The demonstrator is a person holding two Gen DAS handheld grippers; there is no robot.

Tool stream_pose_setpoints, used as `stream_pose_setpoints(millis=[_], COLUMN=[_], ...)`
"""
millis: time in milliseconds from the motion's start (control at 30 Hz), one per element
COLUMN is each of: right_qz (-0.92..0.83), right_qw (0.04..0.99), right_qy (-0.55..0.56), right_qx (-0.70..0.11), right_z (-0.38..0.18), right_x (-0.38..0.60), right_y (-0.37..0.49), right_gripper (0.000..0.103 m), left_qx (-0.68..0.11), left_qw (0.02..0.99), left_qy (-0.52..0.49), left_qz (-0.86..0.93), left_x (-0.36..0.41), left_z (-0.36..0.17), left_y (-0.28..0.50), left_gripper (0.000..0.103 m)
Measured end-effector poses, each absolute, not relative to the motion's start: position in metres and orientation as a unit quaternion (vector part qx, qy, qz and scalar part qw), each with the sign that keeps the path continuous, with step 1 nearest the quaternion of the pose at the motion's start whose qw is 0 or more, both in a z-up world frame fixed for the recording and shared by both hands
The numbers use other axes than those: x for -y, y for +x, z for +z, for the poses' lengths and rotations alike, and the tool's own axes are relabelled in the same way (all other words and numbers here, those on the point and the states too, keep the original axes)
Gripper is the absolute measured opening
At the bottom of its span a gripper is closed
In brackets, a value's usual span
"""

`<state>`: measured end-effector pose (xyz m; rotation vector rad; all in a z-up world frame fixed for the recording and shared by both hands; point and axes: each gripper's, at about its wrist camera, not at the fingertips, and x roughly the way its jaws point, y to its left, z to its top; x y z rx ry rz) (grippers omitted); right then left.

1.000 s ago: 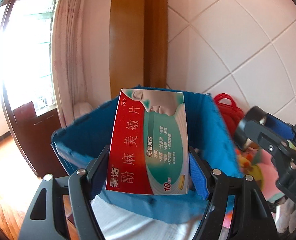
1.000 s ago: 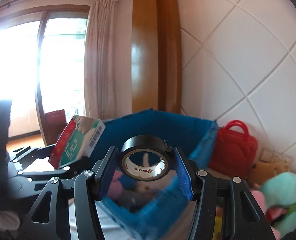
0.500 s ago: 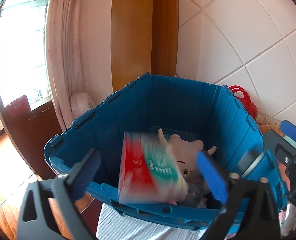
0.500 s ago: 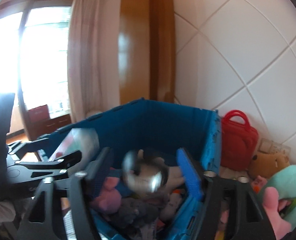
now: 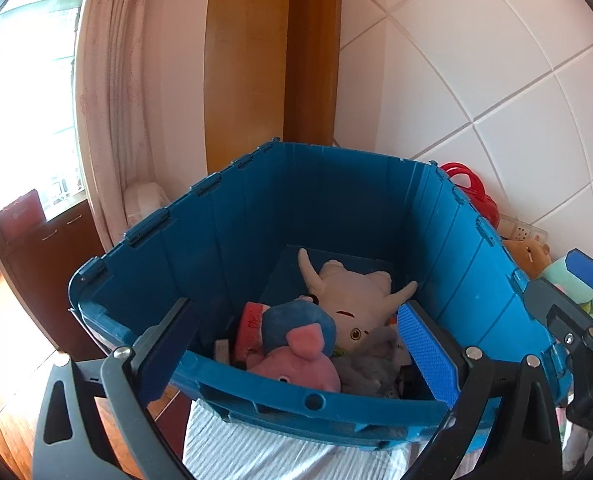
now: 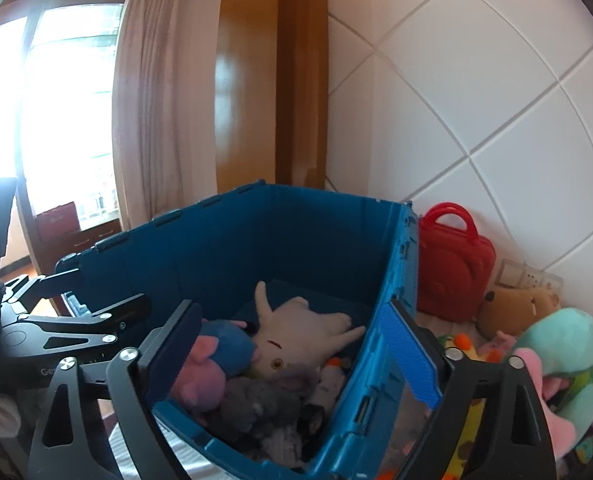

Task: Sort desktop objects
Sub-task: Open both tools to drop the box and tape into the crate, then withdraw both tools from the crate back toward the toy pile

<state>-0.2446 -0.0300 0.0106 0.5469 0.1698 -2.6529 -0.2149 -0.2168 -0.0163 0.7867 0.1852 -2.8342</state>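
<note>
Blue-padded left claw (image 5: 296, 352) spread wide, empty, hovering over near rim of blue crate (image 5: 376, 200). Right claw (image 6: 292, 356) also wide apart, holding nothing, over crate's right front corner. Inside crate: white plush (image 5: 352, 304), pink-and-blue plush (image 5: 296, 340), grey plush (image 6: 256, 404), small items, too dim to name. Only right view shows red case (image 6: 452, 268), brown bear (image 6: 516, 308) and teal plush (image 6: 560, 344) beside crate against tiled wall (image 6: 476, 100). Far half of crate floor bare.
</note>
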Motion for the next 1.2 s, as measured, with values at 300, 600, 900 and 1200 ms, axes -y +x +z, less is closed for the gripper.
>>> stream_pose_setpoints(millis=[300,600,900,1200], right_qz=[-0.959,-0.959,-0.959,-0.958], right_qw=[0.192,0.181,0.181,0.163], right_qy=[0.2,0.209,0.211,0.231], right_qx=[-0.066,-0.066,-0.06,-0.053], right_z=[0.01,0.005,0.002,-0.014], right_x=[0.026,0.004,-0.052,-0.153], right_y=[-0.23,-0.212,-0.187,-0.149], right_gripper=[0.103,0.103,0.103,0.103], left_qx=[-0.057,-0.055,-0.05,-0.05], left_qw=[0.09,0.089,0.084,0.077], left_qy=[0.268,0.268,0.255,0.259], left_qz=[-0.958,-0.958,-0.962,-0.961], left_x=[0.209,0.185,0.128,0.034], left_z=[-0.019,-0.021,-0.017,-0.028], left_y=[-0.202,-0.184,-0.152,-0.114], left_gripper=[0.101,0.101,0.101,0.101])
